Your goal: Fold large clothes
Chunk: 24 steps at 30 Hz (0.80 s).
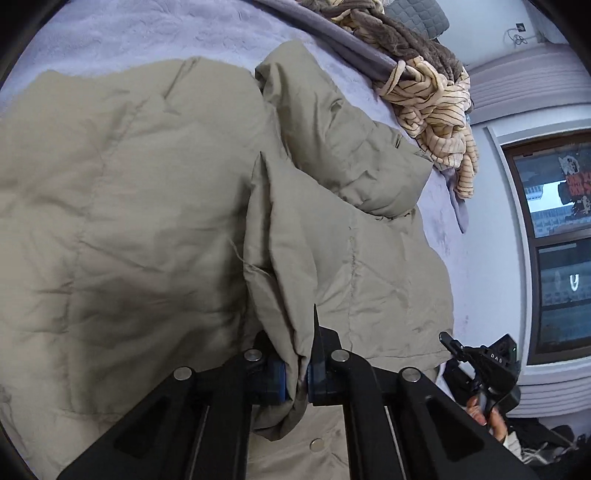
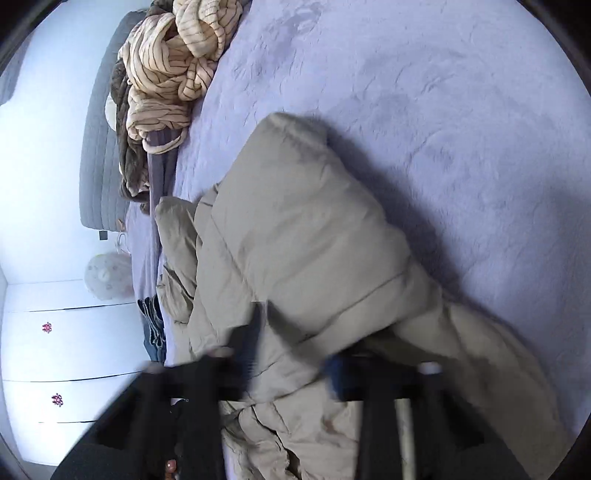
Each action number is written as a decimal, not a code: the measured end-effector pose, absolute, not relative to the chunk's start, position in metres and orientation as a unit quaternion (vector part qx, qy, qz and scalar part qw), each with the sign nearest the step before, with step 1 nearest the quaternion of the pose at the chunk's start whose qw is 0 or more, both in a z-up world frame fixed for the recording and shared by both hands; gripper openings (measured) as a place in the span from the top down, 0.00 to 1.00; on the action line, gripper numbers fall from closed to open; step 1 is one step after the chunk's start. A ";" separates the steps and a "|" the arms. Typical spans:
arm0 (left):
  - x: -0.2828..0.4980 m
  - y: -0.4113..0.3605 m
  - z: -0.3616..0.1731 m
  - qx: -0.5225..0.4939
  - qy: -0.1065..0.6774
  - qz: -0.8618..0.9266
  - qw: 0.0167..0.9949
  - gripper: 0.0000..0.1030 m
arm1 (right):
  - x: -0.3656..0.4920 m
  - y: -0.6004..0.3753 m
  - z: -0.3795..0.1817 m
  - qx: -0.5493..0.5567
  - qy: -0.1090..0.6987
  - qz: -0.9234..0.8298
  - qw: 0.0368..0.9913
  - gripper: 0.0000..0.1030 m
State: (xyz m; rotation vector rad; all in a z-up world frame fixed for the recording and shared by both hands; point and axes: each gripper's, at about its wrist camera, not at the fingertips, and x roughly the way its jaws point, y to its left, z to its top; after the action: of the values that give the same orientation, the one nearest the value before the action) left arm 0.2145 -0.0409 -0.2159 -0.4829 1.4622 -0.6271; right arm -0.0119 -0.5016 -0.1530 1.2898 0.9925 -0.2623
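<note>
Pinching jacket [image 1: 147, 206] fold, left tongs [image 1: 296, 380], right blurred

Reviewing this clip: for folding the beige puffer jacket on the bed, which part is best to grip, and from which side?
Grip the thin front edge of the beige puffer jacket, where the left gripper is already clamped on a pinched fold. The quilted panels look too bulky to pinch, so come in low from the near bed edge. In the blurred right wrist view, the right gripper has jacket fabric between its jaws.

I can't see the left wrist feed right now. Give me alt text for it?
The left gripper is shut on a raised fold of a khaki puffer jacket spread over a lavender bedspread. A striped cream garment lies bunched beyond it, and the right gripper shows at the jacket's right edge.
</note>
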 end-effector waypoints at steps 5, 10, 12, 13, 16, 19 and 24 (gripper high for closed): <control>0.211 -0.026 -0.225 -0.153 0.651 -0.255 0.699 0.92 | 0.002 -0.488 -0.155 0.506 0.488 -0.105 0.703 0.95; 0.206 -0.021 -0.209 -0.082 0.637 -0.207 0.738 0.91 | -0.004 -0.492 -0.174 0.531 0.491 -0.118 0.681 0.88; 0.201 -0.011 -0.196 -0.052 0.623 -0.185 0.758 0.91 | -0.002 -0.490 -0.162 0.501 0.521 -0.107 0.683 0.73; 0.199 -0.005 -0.191 -0.049 0.620 -0.184 0.761 0.91 | -0.001 -0.487 -0.153 0.478 0.539 -0.094 0.687 0.59; 0.200 0.011 -0.178 -0.062 0.603 -0.204 0.769 0.91 | -0.005 -0.477 -0.124 0.416 0.554 -0.050 0.720 0.57; 0.207 0.002 -0.166 -0.060 0.588 -0.224 0.775 0.91 | -0.003 -0.483 -0.091 0.366 0.516 -0.059 0.772 0.66; 0.214 -0.049 -0.185 -0.018 0.586 -0.231 0.777 0.91 | 0.042 -0.501 -0.115 0.349 0.518 -0.082 0.776 0.70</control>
State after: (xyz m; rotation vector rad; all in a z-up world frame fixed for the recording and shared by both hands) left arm 0.2141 -0.0489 -0.1851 -0.0393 1.2668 -0.4997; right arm 0.0420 -0.5010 -0.1153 0.7552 1.1220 -0.1783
